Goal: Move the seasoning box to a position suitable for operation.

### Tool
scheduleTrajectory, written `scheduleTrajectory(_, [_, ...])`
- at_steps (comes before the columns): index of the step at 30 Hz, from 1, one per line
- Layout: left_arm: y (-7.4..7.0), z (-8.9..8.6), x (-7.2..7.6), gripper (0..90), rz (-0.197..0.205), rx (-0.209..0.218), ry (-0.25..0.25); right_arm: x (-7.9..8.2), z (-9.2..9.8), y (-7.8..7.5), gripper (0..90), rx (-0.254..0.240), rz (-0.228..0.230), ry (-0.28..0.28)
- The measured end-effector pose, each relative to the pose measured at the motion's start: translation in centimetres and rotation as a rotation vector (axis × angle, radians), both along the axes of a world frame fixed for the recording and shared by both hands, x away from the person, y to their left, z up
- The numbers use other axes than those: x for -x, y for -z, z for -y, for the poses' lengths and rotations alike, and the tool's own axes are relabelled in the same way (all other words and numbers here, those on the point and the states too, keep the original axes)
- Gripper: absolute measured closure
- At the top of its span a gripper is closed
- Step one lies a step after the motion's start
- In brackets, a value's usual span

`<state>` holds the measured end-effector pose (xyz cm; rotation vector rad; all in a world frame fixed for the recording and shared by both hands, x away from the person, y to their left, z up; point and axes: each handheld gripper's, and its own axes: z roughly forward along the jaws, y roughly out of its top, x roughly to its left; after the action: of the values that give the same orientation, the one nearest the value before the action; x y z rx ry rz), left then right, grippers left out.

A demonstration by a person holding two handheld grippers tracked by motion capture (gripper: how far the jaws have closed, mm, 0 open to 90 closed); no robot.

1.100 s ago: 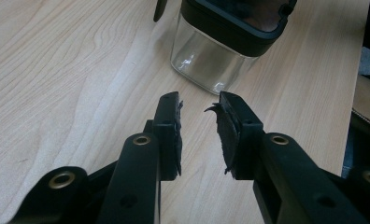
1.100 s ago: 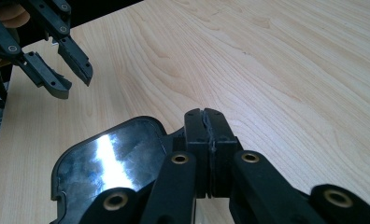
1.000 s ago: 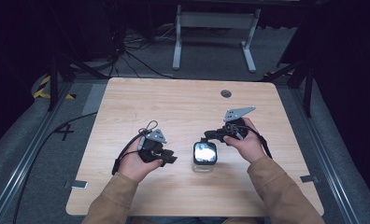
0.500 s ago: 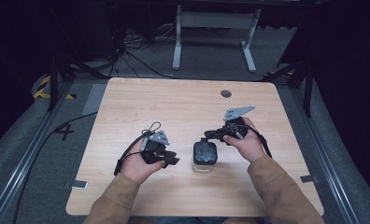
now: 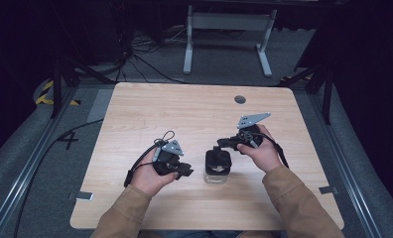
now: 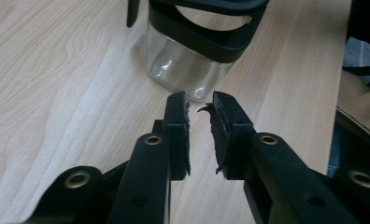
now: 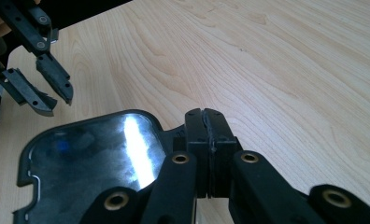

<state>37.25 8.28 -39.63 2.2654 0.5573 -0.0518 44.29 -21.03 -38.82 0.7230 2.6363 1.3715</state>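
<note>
A clear glass jar (image 5: 217, 168) with a black lid (image 5: 218, 157) stands on the wooden table (image 5: 194, 114), near its front middle. My right gripper (image 5: 221, 144) reaches it from the right. In the right gripper view its jaws (image 7: 205, 114) are pressed together on a tab at the edge of the glossy lid (image 7: 89, 158). My left gripper (image 5: 187, 171) lies low on the table just left of the jar, pointing at it. Its jaws (image 6: 199, 100) have just been closing and stand a narrow gap apart with nothing between them, short of the jar (image 6: 183, 70). The left gripper (image 7: 47, 93) also appears beyond the lid.
A small round grommet (image 5: 240, 99) sits in the table's far edge. A metal stand (image 5: 227, 37) and cables (image 5: 135, 54) lie on the floor behind. Bare wood lies on the far half of the table.
The lid's top looked bright a second ago and now looks dark. The left gripper's jaws have narrowed. Both hands and the jar stay where they were.
</note>
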Motion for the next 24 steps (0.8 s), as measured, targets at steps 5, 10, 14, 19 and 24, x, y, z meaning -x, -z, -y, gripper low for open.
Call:
scheduleTrajectory(5, [-0.4, 0.5, 0.3, 81.8, 0.01, 0.039, 0.011, 0.0, 0.0, 0.0, 90.0, 0.001, 0.005, 0.003])
scheduleTrajectory(10, [-0.8, 2.4, 0.7, 87.8, 0.012, 0.107, 0.045, 0.1, -0.1, 0.0, 90.0, 0.005, 0.003, 0.007])
scheduleTrajectory(14, [-0.5, 3.7, 0.5, 89.2, 0.021, 0.113, 0.035, 0.1, -0.1, 0.0, 90.0, 0.007, 0.003, 0.009])
scheduleTrajectory(19, [-0.4, 3.9, 0.4, 89.1, 0.02, 0.131, 0.014, 0.1, -0.1, 0.0, 90.0, 0.006, 0.004, 0.011])
scheduleTrajectory(24, [-0.3, 3.8, 0.3, 88.5, 0.033, 0.134, 0.011, 0.7, 0.2, -0.6, 90.0, -0.01, 0.037, 0.019])
